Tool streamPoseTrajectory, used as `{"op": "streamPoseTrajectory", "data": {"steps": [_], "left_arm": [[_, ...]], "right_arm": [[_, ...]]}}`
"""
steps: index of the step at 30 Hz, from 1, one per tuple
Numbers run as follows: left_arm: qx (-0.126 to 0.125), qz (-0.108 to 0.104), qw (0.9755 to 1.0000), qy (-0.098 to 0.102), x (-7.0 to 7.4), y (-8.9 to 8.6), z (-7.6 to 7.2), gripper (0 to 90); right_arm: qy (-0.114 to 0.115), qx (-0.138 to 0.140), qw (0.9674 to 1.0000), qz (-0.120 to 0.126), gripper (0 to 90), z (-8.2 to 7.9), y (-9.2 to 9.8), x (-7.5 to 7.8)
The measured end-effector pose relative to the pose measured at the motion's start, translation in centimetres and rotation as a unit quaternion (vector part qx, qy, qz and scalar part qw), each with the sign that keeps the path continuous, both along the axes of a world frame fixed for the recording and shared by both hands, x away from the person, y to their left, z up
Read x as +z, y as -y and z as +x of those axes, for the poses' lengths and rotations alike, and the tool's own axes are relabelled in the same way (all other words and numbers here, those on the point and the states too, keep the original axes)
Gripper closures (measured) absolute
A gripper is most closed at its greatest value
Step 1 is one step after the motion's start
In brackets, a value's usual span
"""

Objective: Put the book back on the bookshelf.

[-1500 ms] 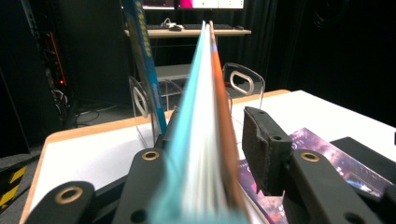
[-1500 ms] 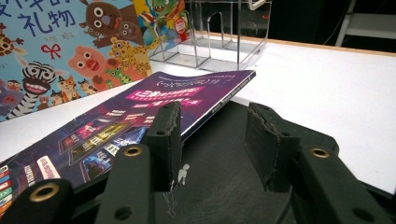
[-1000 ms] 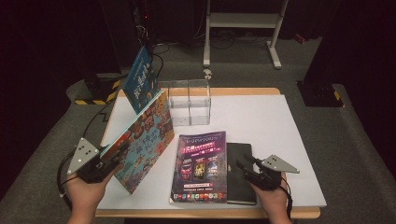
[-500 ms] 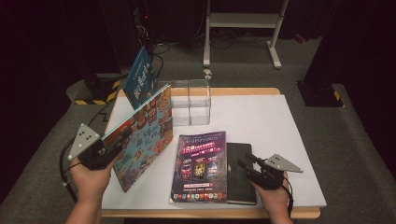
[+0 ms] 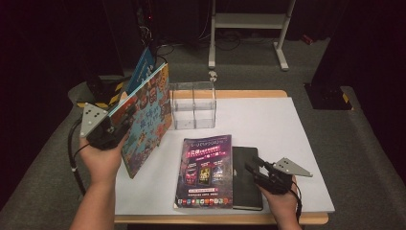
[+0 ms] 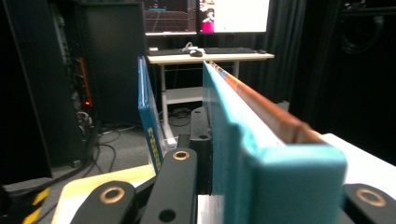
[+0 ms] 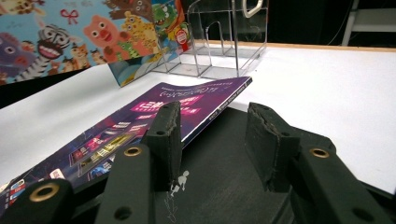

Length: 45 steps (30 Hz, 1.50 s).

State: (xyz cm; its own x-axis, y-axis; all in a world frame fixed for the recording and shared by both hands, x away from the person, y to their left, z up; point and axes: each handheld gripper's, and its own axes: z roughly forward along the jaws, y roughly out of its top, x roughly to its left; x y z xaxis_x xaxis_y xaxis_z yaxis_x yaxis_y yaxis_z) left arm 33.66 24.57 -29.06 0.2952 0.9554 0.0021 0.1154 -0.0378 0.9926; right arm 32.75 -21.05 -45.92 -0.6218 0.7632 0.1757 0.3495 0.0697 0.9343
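Big white table (image 5: 297, 143) taking up most of the high view. Standing on edge at its left side: a colourful picture book (image 5: 146, 117), tilted, lower corner down on the tabletop, clamped at its near edge in the left gripper (image 5: 115, 128). From the left gripper view, jaws pressed on both sides of the teal cover (image 6: 261, 154), book running straight away from the camera. Just behind it, a blue book (image 5: 141, 69) upright at the table's far-left corner. Clear plastic rack (image 5: 194, 104) right beside the picture book. Purple magazine (image 5: 206, 170) flat near the front edge, black notebook (image 5: 246, 177) touching its right side. Right gripper (image 5: 253, 168) resting over the notebook, jaws apart, nothing pinched between them (image 7: 215, 140).
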Motion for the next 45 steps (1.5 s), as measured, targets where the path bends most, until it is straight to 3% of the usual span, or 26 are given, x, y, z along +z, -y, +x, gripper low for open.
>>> {"op": "streamPoseTrajectory", "data": {"steps": [6,16,24,31,35,39,45], "left_arm": [[0.044,0.006,0.9990,-0.002,-0.5,1.1,2.5,80.8],[0.083,0.018,0.9963,0.012,-2.4,3.5,6.8,80.6],[0.087,0.018,0.9960,0.009,-4.2,4.4,8.9,80.5],[0.095,0.005,0.9951,0.024,-5.8,4.3,7.9,80.0],[0.092,0.006,0.9957,0.013,-6.3,4.2,6.9,79.7],[0.090,-0.017,0.9958,-0.007,-6.6,3.9,6.0,78.9],[0.073,-0.026,0.9968,-0.018,-6.6,3.0,5.4,77.4]], "right_arm": [[0.001,0.002,1.0000,0.001,55.4,-0.1,0.0,0.1],[-0.001,0.006,1.0000,0.005,55.5,-0.1,-0.1,0.0],[-0.004,0.014,0.9999,0.006,55.7,-0.1,-0.3,-0.1],[-0.008,0.019,0.9998,0.006,56.0,-0.1,-0.6,-0.3],[-0.009,0.022,0.9997,0.004,56.0,-0.2,-0.8,-0.3],[-0.008,0.025,0.9997,0.000,55.9,-0.3,-1.0,-0.3],[-0.012,0.018,0.9997,-0.004,54.7,-0.1,-0.8,-0.5]]}}
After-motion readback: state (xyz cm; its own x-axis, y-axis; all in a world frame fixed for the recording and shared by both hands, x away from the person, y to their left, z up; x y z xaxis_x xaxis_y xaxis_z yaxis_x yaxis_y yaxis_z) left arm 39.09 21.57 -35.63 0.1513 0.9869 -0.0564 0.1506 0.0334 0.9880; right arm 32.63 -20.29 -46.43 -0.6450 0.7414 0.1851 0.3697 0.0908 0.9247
